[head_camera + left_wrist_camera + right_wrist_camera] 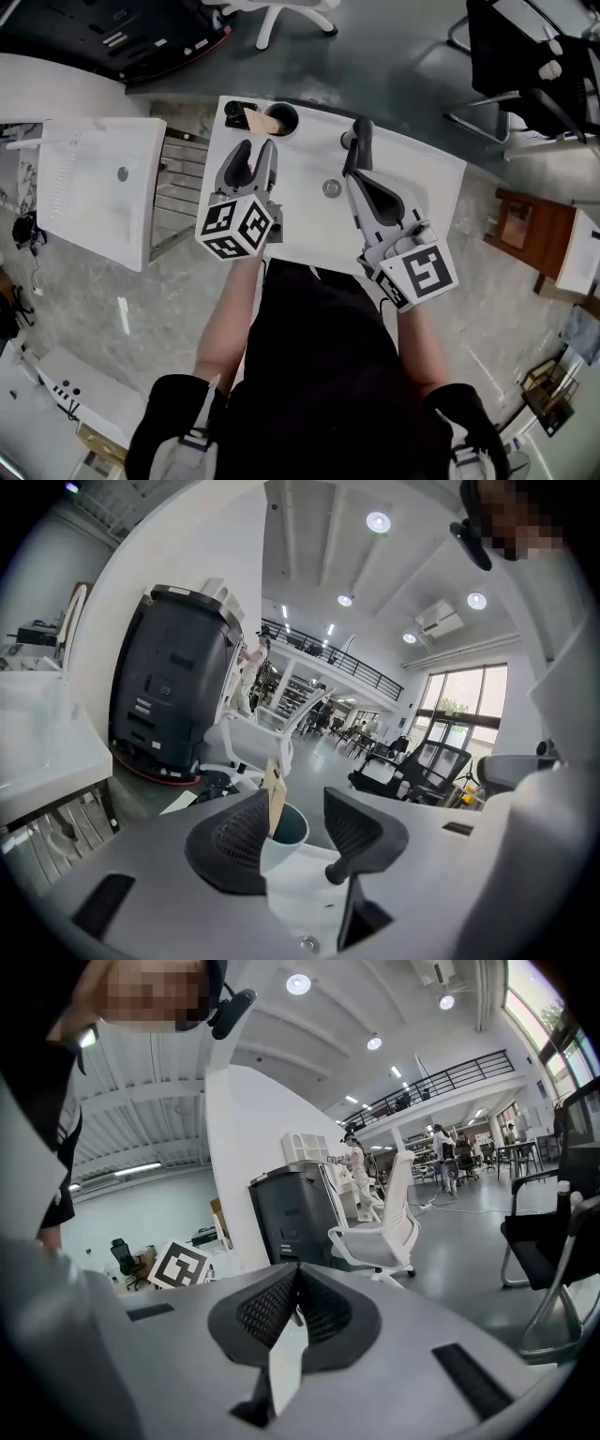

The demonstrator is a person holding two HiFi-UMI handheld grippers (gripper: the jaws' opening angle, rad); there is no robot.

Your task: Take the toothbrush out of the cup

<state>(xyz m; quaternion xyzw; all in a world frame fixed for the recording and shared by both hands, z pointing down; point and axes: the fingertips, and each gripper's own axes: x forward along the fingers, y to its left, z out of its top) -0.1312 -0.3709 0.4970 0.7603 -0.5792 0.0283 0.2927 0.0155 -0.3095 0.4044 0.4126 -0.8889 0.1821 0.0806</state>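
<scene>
Nearest the person, both grippers are held out over the white bench (412,173). The right gripper (298,1281) has its jaws pressed together with nothing between them. It hangs over the right part of the bench, well apart from the task's things, and seems to have no part in this step.

The left gripper (297,801) has its jaws spread wide and holds nothing. They point toward the far left corner of the bench.

Just beyond their tips stands the cup (289,829), pale outside and teal inside, close to the far edge. In the left gripper view it sits in line with the gap between the jaws.

The toothbrush (275,795), a tan wooden one, is in the cup. It leans to the left, with its upper end close by the left jaw's inner face. Whether it touches that jaw cannot be told; from the head view a small gap seems to remain.

Judged from this, no part of the task is done. Only the lining-up on the cup looks under way. What is left is to bring the open jaws round the toothbrush, close on it, and lift it clear of the cup.

Farther off is grey floor with a white office chair (281,13).
</scene>
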